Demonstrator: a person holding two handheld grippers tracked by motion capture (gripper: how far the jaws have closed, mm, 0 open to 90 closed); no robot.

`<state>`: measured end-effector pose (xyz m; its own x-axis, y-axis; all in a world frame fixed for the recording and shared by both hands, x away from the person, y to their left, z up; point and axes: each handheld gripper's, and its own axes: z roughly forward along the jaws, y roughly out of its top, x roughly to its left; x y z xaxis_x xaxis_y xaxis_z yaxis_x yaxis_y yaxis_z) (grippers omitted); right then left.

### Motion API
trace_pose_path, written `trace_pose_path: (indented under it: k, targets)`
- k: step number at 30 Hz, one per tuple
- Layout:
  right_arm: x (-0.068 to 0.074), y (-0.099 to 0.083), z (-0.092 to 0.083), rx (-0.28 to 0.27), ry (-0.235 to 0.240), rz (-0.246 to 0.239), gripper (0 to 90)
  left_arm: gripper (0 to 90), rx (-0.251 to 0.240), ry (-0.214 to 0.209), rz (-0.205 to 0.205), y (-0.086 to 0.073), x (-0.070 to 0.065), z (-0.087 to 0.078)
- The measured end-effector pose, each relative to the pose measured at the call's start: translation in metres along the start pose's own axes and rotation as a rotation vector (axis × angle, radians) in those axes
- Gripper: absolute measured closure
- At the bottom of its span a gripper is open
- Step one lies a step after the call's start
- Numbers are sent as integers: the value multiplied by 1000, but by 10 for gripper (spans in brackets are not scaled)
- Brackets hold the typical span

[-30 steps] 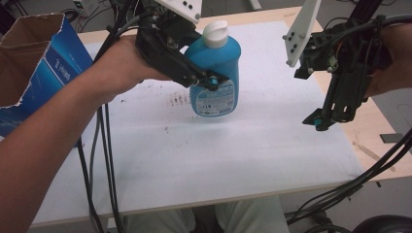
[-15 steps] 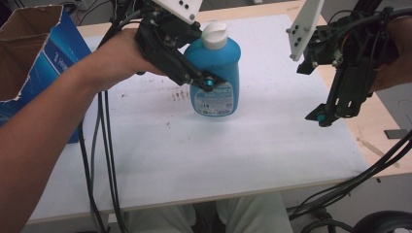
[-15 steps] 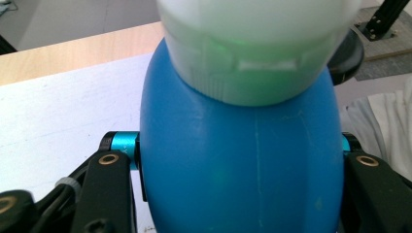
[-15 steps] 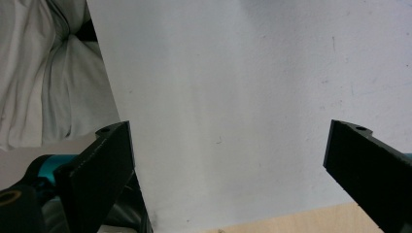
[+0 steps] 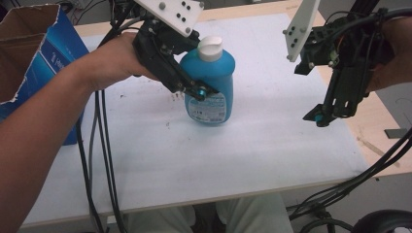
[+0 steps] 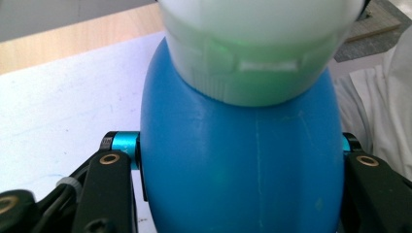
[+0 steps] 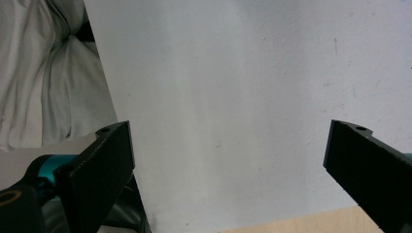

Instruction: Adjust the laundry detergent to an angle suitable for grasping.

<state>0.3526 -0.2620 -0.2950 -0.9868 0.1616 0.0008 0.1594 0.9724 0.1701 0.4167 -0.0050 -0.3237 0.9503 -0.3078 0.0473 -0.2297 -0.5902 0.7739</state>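
1. The left claw [image 5: 197,90] is clamped on the blue bottle [image 5: 210,85], one jaw against each flank of its body; in the left gripper view the jaws press both sides of the bottle [image 6: 240,165] just below its white cap [image 6: 257,43].
2. The right claw [image 5: 326,114] hangs above the right part of the worktop [image 5: 272,141], jaws spread wide with nothing between them; in the right gripper view the white board surface [image 7: 233,97] shows through the gap, well apart from the bottle.
3. The bottle carries a pale label [image 5: 209,108] low on its front, with small print too fine to read. The cardboard box [image 5: 34,53] at the left edge of the worktop has a blue side with white lettering that is cut off and cannot be made out.
4. The bottle stands near the middle of the worktop, toward its far half, base on or just at the surface; contact is hard to tell. Its long axis is close to upright, cap upward, leaning slightly.
5. The person's left hand [image 5: 109,60] grips the left claw's body; black cables [image 5: 99,145] trail off the near edge.
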Motion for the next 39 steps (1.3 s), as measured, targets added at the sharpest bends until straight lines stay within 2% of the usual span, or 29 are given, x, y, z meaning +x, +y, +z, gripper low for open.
trace_pose_path:
  k: [9, 14, 21, 25, 28, 39]
  targets:
    - [0, 1, 1, 0, 3, 6, 37, 428, 22, -39, 10, -3, 1, 7]
    - [-1, 0, 1, 0, 2, 8, 37, 428, 34, -41, 25, -3, 1, 11]
    - [0, 1, 2, -3, 4, 13, 37, 427, 50, -59, 15, -8, 0, 17]
    - [0, 1, 3, -6, 4, 11, 37, 427, 44, -61, 11, -9, 0, 18]
    - [0, 1, 3, -4, 6, 13, 37, 425, 45, -69, 24, -10, 1, 18]
    - [-1, 2, 6, -4, 7, 4, 37, 418, 28, -68, -30, -15, 2, 16]
